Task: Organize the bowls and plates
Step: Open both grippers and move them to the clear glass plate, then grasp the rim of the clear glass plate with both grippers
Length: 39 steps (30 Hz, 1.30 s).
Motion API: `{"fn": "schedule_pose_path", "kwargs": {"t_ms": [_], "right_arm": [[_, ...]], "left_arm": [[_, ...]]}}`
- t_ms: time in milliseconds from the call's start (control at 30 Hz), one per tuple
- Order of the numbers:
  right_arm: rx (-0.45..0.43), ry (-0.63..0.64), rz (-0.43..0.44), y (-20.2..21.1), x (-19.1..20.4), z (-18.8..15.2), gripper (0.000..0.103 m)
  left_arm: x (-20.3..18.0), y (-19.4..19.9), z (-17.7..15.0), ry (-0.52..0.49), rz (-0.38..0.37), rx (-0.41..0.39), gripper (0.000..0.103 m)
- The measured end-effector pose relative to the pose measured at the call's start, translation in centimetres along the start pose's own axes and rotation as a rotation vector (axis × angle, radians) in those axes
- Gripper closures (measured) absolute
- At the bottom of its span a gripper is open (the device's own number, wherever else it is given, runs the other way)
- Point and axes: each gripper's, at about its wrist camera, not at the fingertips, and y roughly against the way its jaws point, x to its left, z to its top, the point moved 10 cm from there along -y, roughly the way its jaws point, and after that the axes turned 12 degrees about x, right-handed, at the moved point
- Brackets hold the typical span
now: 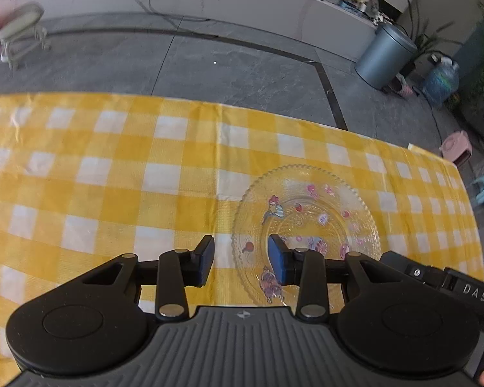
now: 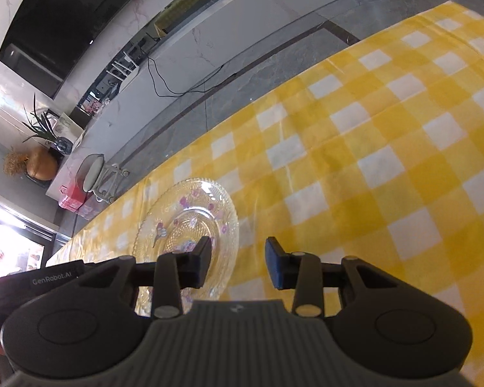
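A clear glass plate with pink cartoon prints lies flat on the yellow-and-white checked tablecloth. My left gripper is open and empty above the plate's left rim, its right finger over the plate and its left finger over the cloth. The same plate shows in the right wrist view. My right gripper is open and empty above the plate's right rim, its left finger over the plate. The other gripper's body shows at the edge of each view.
The table's far edge drops to a grey tiled floor. Beyond stand a white stool, a grey bin, a water jug, small stools and a long white counter with clutter.
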Motion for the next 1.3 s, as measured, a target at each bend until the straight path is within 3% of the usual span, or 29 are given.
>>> {"fn": "schedule_pose_path", "kwargs": {"t_ms": [200,400,533,900,1167,1300], "right_arm": [[0.01,-0.015,0.038,-1.6,0.1,0.6,0.069],[-0.005,-0.013,0.046,-2.2,0.2,0.9,0.088],[-0.001,-0.035,0.062,-2.0,-0.4,0.6,0.098],[0.011,-0.083,0.084,-0.3,-0.7,-0.5,0.099],[-0.001,-0.124,0.099,3.8,-2.1,-3.0,0.099],[-0.02,-0.129,0.089,6.8,-3.3,-5.0,0.098]], "left_arm": [[1.1,-0.6,0.6,0.008,-0.039,-0.007,0.066],[0.7,-0.7,0.8,0.01,-0.082,-0.019,0.088],[0.4,-0.7,0.9,0.005,-0.06,-0.035,0.089],[-0.4,0.8,-0.3,0.034,-0.06,-0.012,0.093],[-3.8,3.3,-4.1,0.011,-0.047,0.001,0.093],[-6.0,5.0,-6.7,0.003,-0.079,-0.008,0.093]]}}
